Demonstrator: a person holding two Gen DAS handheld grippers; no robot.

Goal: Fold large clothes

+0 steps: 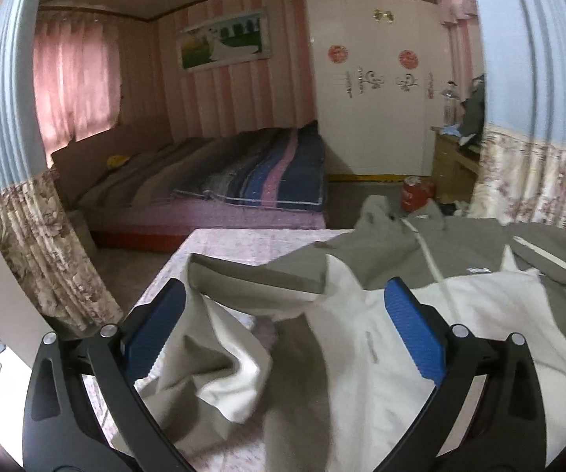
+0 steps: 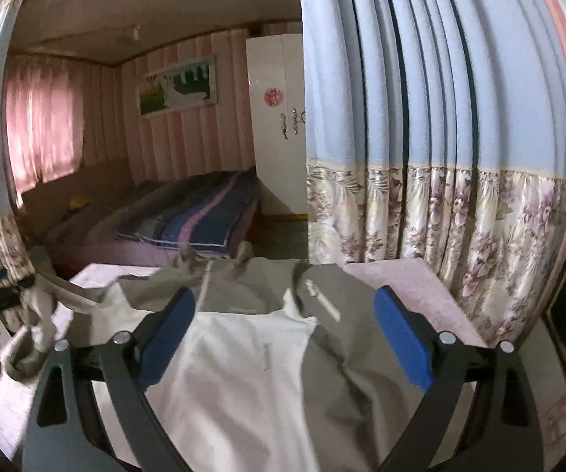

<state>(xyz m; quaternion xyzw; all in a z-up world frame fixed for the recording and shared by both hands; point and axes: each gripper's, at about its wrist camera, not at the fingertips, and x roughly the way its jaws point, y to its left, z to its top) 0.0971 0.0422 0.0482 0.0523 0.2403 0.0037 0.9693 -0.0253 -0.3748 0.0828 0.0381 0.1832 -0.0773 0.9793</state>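
A large grey and white jacket (image 1: 361, 338) lies spread and rumpled on a table under a pink flowered cloth (image 1: 251, 240). Its grey hood and white zip point toward the far edge. My left gripper (image 1: 286, 287) hovers open over the jacket's left part, where a grey sleeve lies folded across; nothing is between its blue pads (image 1: 412, 330). In the right wrist view the jacket (image 2: 243, 354) fills the foreground. My right gripper (image 2: 286, 295) is open above the white chest panel and the grey right shoulder, with its pads (image 2: 401, 338) apart from the fabric.
Beyond the table stand a bed (image 1: 243, 181) with a striped blanket and a white wardrobe (image 1: 373, 90). A blue and flowered curtain (image 2: 440, 157) hangs close on the right, another curtain (image 1: 19, 157) on the left. A red container (image 1: 414, 194) stands on the floor.
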